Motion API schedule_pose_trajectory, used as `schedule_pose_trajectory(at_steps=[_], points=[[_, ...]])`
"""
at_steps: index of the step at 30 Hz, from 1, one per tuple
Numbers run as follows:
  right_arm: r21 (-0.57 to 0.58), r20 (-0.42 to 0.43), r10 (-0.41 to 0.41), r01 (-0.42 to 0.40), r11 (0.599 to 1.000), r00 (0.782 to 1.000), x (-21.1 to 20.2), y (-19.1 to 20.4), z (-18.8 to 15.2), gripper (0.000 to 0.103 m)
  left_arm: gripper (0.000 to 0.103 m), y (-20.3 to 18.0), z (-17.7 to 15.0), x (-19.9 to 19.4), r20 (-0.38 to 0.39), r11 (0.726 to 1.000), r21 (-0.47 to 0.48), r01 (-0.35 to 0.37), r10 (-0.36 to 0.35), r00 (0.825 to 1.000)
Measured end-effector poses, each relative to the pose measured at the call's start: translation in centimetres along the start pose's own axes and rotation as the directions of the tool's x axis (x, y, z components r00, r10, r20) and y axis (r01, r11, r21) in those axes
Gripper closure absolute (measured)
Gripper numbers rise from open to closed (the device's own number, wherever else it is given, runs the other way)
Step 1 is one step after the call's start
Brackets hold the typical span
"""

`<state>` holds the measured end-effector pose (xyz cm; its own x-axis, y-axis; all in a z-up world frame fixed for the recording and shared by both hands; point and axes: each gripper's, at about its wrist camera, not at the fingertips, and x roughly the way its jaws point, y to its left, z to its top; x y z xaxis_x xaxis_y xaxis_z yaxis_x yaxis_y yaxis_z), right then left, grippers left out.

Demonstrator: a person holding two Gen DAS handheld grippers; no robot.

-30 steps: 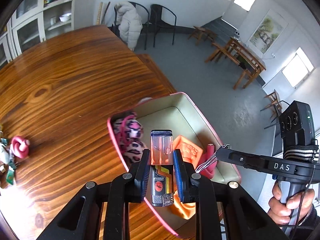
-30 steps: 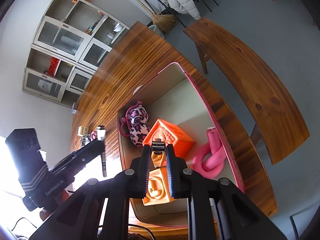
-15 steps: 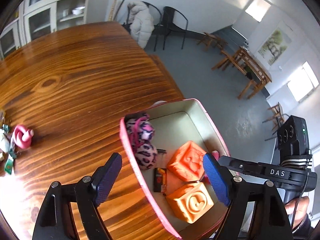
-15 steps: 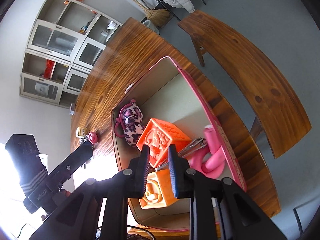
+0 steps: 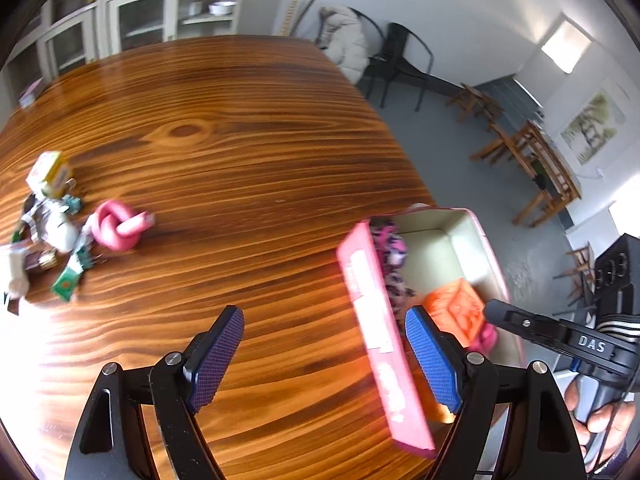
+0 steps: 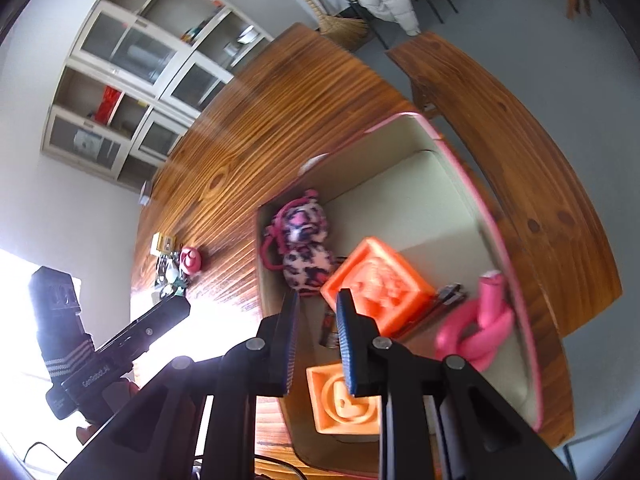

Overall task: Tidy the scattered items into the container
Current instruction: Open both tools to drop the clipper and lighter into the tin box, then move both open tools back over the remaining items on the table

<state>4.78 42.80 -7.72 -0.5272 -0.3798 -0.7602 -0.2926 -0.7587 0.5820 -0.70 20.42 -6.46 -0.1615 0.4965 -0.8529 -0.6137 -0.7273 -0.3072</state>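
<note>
A: What sits at the worktop's [image 5: 248, 152] left edge?
B: A scattered pile [image 5: 44, 232], a pink knot [image 5: 118, 226] beside it, then wide bare wood.

A: The left tool [image 5: 324, 354]?
B: Released, having just been opening; nothing between its blue pads.

A: And the container [image 6: 472, 184]?
B: At the worktop's right edge, holding a leopard plush [image 6: 302, 240], two orange blocks [image 6: 378, 284], a lighter [image 6: 330, 330] and a pink knotted toy [image 6: 482, 322].

A: The right tool [image 6: 318, 344]?
B: Slightly parted, just opened, grasping nothing. "DAS" reads on its side.
</note>
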Motion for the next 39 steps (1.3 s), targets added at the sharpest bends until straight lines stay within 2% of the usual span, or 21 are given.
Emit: schedule_pose_trajectory(at_steps=[13, 25, 33, 39], points=[[-0.148, -0.089, 0.031, -0.044, 0.988, 0.996, 5.0, 7.8, -1.3, 0.08, 0.018, 9.0, -2.4, -3.2, 0.003, 0.983, -0.144, -0.11, 0.112, 0.994], [-0.236, -0.171, 0.032, -0.073, 0.969, 0.985, 9.6, 14.3, -3.5, 0.08, 0.018, 18.2, -5.1, -6.3, -0.001, 0.937, -0.285, -0.203, 0.212, 0.977], [-0.272, -0.201, 0.018, -0.073, 0.959, 0.979, 12.1, 17.7, -4.6, 0.08, 0.018, 23.3, -6.2, -7.9, -0.002, 0.907, -0.354, -0.226, 0.241, 0.97], [-0.281, -0.22, 0.007, -0.07, 0.957, 0.975, 13.6, 19.4, -5.5, 0.08, 0.018, 26.2, -6.3, -8.2, -0.009, 0.893, -0.391, -0.221, 0.236, 0.972]])
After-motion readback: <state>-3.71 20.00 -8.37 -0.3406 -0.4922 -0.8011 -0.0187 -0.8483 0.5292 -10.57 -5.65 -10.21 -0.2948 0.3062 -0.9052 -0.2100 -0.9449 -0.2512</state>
